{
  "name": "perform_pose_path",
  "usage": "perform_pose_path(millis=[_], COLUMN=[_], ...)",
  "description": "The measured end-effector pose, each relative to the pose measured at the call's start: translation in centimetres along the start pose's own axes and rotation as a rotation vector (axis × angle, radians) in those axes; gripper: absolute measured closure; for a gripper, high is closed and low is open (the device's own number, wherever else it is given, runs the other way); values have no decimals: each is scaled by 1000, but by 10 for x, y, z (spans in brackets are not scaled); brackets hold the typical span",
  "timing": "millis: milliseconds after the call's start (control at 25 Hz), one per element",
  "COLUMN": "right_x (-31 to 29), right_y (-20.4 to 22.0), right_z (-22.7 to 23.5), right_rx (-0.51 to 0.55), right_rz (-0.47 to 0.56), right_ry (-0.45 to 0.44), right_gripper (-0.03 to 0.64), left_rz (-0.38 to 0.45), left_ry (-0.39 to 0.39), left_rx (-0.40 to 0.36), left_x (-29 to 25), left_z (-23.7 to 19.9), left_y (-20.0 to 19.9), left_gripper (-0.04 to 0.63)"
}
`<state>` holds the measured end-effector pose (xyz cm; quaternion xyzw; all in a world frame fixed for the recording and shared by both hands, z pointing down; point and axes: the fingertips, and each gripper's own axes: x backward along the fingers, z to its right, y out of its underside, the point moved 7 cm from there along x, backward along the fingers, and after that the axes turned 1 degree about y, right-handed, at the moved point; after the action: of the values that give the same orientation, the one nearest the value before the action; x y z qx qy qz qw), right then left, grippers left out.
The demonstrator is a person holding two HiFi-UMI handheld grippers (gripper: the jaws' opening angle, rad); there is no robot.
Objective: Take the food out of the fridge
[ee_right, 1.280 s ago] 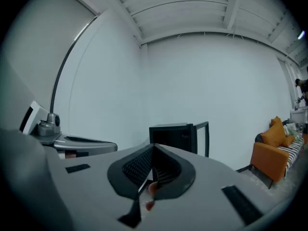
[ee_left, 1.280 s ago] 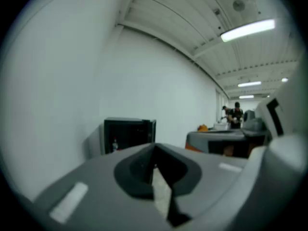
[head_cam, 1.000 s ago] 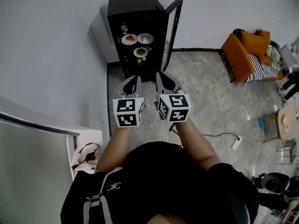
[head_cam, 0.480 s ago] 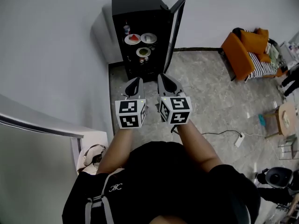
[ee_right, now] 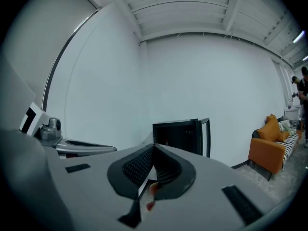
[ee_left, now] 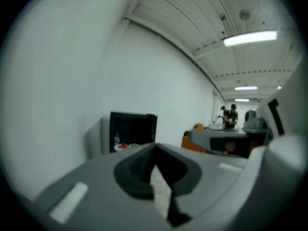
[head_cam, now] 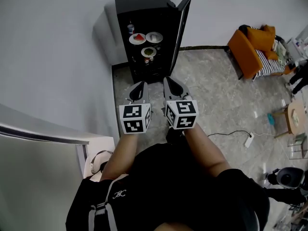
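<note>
A small black fridge stands against the white wall with its door swung open to the right. On its shelves sit a plate with red food, a white plate, a plate with green food and a small bottle. My left gripper and right gripper are held side by side, pointing at the fridge from a short way off, both shut and empty. The fridge also shows in the left gripper view and the right gripper view.
An orange sofa with a striped cushion stands at the right. A white power strip and its cable lie on the grey stone floor. A grey cabinet is at my left, with a bag beside it. People stand far off in the left gripper view.
Both grippers and I have moved a little towards the fridge; it now sits slightly higher and to the right in the head view. The jaws stay shut.
</note>
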<state>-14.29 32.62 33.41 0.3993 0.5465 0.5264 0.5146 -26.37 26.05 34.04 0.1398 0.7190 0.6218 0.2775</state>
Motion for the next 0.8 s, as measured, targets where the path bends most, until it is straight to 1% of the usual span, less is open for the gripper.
perform_pose_path(millis=[120,280,520,800], right_x=[-14,-44,-108,-177], right_y=[2,3,-5,-20], right_z=[7,22,55,105], right_rx=[-7,-15,-24,-57], right_rz=[-3,-3,2,1], right_ry=[-1,-14,-49,-58], right_gripper=[624,624,624,624], left_rz=[0,-5,-17,-43], left_ry=[-2,-12,-41,-61], left_rx=[-5,-7,-2,-6], left_x=[-11,-40,-102,-179], left_z=[-5,-16,-37,-52], left_y=[0,-1,-14,-34], left_gripper=[601,601,601,601])
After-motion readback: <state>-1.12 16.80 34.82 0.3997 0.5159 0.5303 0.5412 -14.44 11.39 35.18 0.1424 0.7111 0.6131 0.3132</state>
